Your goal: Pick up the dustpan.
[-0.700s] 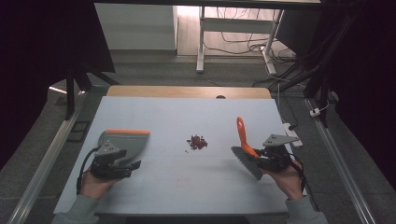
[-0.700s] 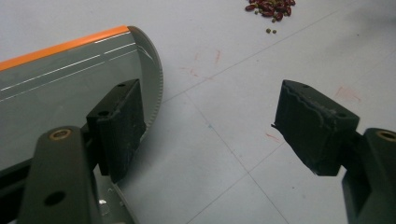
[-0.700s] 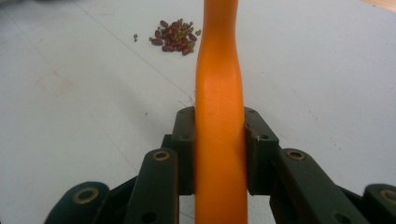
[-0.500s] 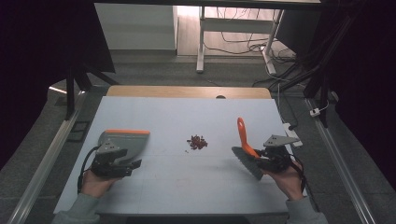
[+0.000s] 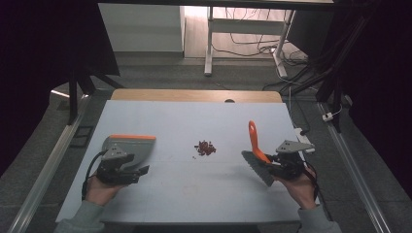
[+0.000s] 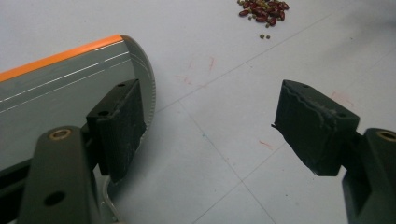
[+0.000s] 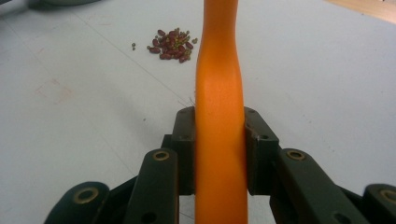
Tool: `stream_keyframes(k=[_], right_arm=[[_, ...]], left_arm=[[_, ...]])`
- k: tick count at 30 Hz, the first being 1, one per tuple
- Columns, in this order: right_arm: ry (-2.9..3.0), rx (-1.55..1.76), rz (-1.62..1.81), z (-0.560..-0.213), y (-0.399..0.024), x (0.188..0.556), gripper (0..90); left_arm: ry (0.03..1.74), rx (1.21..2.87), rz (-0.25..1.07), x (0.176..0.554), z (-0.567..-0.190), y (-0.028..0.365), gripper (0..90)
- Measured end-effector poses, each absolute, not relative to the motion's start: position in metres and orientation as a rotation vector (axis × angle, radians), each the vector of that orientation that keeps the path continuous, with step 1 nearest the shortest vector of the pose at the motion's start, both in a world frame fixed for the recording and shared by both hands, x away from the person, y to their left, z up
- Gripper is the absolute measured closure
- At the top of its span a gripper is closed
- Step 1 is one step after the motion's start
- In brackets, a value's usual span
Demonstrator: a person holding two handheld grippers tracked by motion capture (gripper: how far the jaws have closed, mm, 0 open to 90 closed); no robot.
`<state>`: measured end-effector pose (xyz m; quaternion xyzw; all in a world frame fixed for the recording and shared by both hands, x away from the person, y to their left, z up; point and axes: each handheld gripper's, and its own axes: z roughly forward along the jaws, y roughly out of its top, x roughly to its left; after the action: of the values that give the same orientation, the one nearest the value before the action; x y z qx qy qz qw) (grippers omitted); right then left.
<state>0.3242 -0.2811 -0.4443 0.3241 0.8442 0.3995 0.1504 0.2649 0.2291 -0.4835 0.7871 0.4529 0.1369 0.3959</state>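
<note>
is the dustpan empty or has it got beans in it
Empty. The dustpan has a bare grey tray in the high view, and the beans lie apart in a small pile on the table.

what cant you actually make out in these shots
- Dustpan, left gripper view: its handle is cut off by the frame edge and the jaw in front.
- Brush bristles, high view: dark and blurred.
- Brush handle, right gripper view: top cut off.
- Beans: too small to count.

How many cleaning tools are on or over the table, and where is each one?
2. The grey dustpan with an orange edge lies at the table's left, beside the open left gripper. The orange-handled brush is at the right, clamped in the right gripper.
</note>
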Motion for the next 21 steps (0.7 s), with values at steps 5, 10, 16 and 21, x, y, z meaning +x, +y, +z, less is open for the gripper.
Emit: stream_keyframes(k=[5,10,16,21], right_arm=[[2.432,0.922,1.145,-0.444,-0.28,0.326,70.4],[2.434,0.932,1.148,-0.446,-0.281,0.325,70.4],[2.442,0.942,1.124,-0.449,-0.279,0.326,70.4],[2.445,0.951,1.128,-0.451,-0.28,0.327,70.4]], left_arm=[[1.139,2.001,0.367,0.264,-0.478,0.225,24.9],[1.147,1.989,0.372,0.265,-0.473,0.224,24.7],[1.161,2.014,0.367,0.266,-0.469,0.22,24.1],[1.213,1.996,0.354,0.268,-0.465,0.22,23.8]])
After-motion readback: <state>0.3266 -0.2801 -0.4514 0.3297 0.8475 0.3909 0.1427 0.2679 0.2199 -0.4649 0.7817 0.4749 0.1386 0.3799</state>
